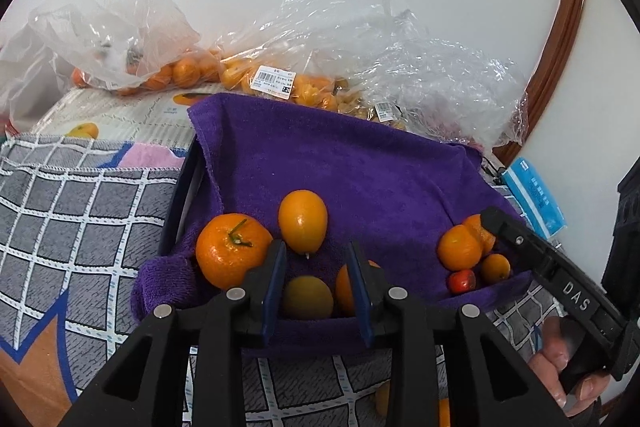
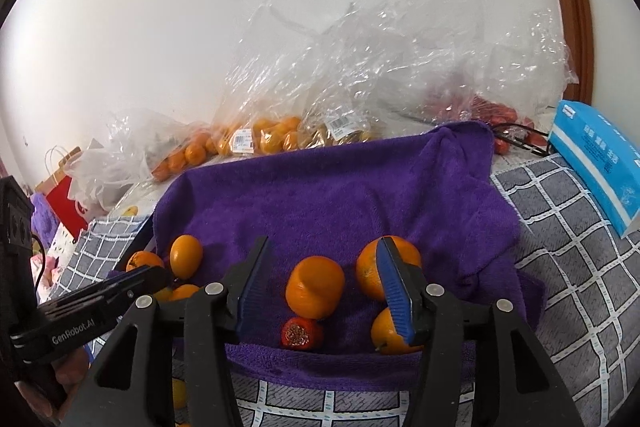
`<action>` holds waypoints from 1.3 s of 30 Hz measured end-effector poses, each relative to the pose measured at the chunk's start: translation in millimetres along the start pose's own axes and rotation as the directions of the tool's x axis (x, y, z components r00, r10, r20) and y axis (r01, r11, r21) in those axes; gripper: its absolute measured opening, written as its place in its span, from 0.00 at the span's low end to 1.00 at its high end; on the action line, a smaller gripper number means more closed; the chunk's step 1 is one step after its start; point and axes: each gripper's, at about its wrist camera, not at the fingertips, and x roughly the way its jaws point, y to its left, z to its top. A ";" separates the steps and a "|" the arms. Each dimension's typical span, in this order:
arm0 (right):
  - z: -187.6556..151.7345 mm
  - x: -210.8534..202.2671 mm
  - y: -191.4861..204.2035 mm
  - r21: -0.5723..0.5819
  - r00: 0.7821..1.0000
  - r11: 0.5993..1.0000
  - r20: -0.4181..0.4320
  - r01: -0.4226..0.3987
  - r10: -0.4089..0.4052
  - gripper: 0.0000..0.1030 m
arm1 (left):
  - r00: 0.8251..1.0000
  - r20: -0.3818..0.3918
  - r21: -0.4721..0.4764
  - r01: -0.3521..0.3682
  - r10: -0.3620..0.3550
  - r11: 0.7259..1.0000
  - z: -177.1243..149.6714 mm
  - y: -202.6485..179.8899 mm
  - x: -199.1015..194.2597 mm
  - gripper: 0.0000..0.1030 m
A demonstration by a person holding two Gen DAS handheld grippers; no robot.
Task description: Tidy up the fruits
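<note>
A purple towel [image 1: 340, 163] lines a tray and holds loose fruit. In the left wrist view my left gripper [image 1: 316, 279] is open over the towel's front left, its fingers either side of a small yellow-orange fruit [image 1: 307, 298]; a stemmed mandarin [image 1: 230, 249] and an oval kumquat [image 1: 303, 221] lie just beyond. In the right wrist view my right gripper [image 2: 320, 279] is open over the front right, with a mandarin [image 2: 315, 287] and a small red fruit [image 2: 301, 333] between its fingers. Another mandarin [image 2: 374, 267] and a kumquat [image 2: 386, 333] lie by the right finger.
Clear plastic bags of mandarins [image 1: 176, 71], kumquats [image 1: 316, 87] and red fruit [image 2: 492, 111] lie behind the tray against the wall. A blue tissue pack [image 2: 596, 163] lies at the right. A grey checked cloth [image 1: 80, 211] covers the table. A wooden door frame [image 1: 560, 39] stands at the right.
</note>
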 end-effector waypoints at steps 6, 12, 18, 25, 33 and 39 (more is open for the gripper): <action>-0.6 -4.7 5.5 -0.042 0.999 0.999 0.015 0.031 -0.031 0.56 | 0.999 0.033 0.029 -0.011 0.010 1.000 -0.8 -2.7 -7.8 0.39; -2.0 -8.7 12.7 -0.085 0.998 0.995 0.025 0.053 -0.051 0.59 | 0.999 0.035 0.002 0.003 -0.003 1.000 2.1 3.4 -12.6 0.40; -2.0 -19.0 23.6 -0.116 0.998 0.992 0.048 0.038 -0.032 0.59 | 0.996 0.085 -0.015 -0.003 0.004 1.000 4.8 5.8 -24.6 0.44; -8.3 -21.2 36.0 -0.153 0.999 0.988 0.047 0.021 -0.014 0.59 | 0.996 0.091 -0.020 0.002 0.000 1.000 7.3 7.2 -27.6 0.45; -14.9 -14.7 44.1 -0.181 0.999 0.983 0.028 0.022 -0.018 0.59 | 0.993 0.118 -0.033 -0.010 0.014 0.999 8.6 6.6 -33.5 0.45; -16.4 -23.5 42.0 -0.158 0.997 0.986 0.051 -0.048 0.057 0.59 | 0.987 0.144 -0.054 -0.061 0.068 0.997 12.7 10.9 -36.9 0.45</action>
